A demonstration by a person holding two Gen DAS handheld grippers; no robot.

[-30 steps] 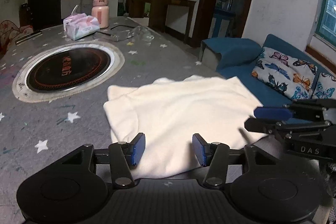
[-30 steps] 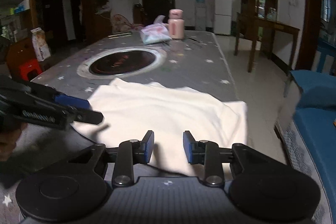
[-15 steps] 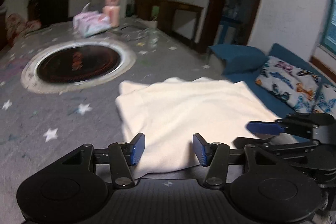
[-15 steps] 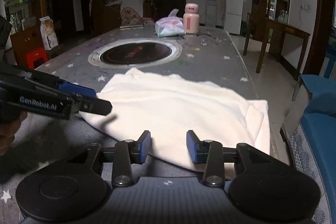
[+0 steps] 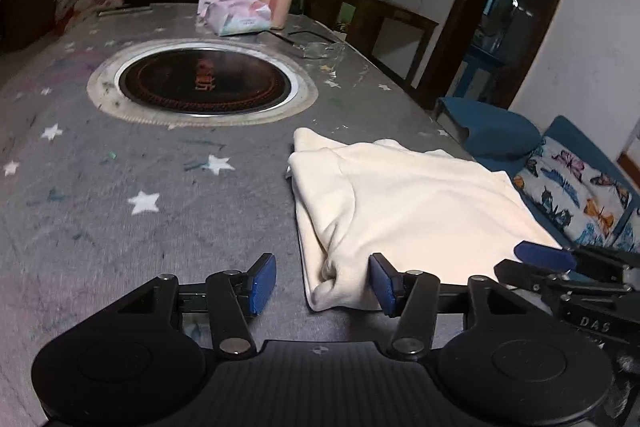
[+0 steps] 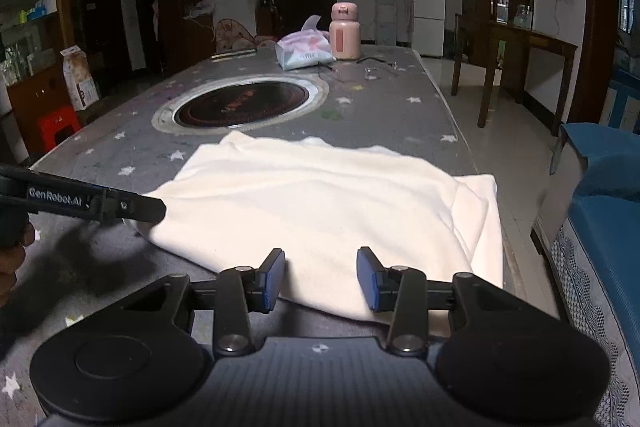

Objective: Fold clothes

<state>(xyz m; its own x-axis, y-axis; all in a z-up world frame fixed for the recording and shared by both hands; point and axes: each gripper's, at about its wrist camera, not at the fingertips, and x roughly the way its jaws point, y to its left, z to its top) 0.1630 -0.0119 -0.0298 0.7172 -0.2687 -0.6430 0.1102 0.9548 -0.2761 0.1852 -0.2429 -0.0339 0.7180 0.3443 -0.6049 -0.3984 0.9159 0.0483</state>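
**Cream garment half-folded at the bench edge, both tools empty**

The bench (image 6: 400,95) is a long grey surface printed with white stars, with a round dark hotplate (image 5: 204,85) set into its middle. Far off sit a tissue pack (image 6: 304,51) and a pink flask (image 6: 345,31), well apart from the work.

The cream garment (image 6: 320,203) lies at the near end of the bench, close to the edge beside a blue sofa (image 5: 580,187). It is already doubled over — layered edges show along its left side in the left wrist view, and a bunched corner sits at its near end. It looks like a soft, thick knit: light, limp and not fragile, likely to sag and drag its lower layers if lifted from one point. The best hold is probably at two corners of one edge, pinching all layers together so the fold stays aligned.

The left gripper (image 5: 322,283) hovers low at that bunched near corner, jaws apart, with the cloth between them but not pinched. The right gripper (image 6: 321,279) hangs over the near edge of the garment; its jaws have just been opening and stand apart, with cloth below the gap, nothing clamped.
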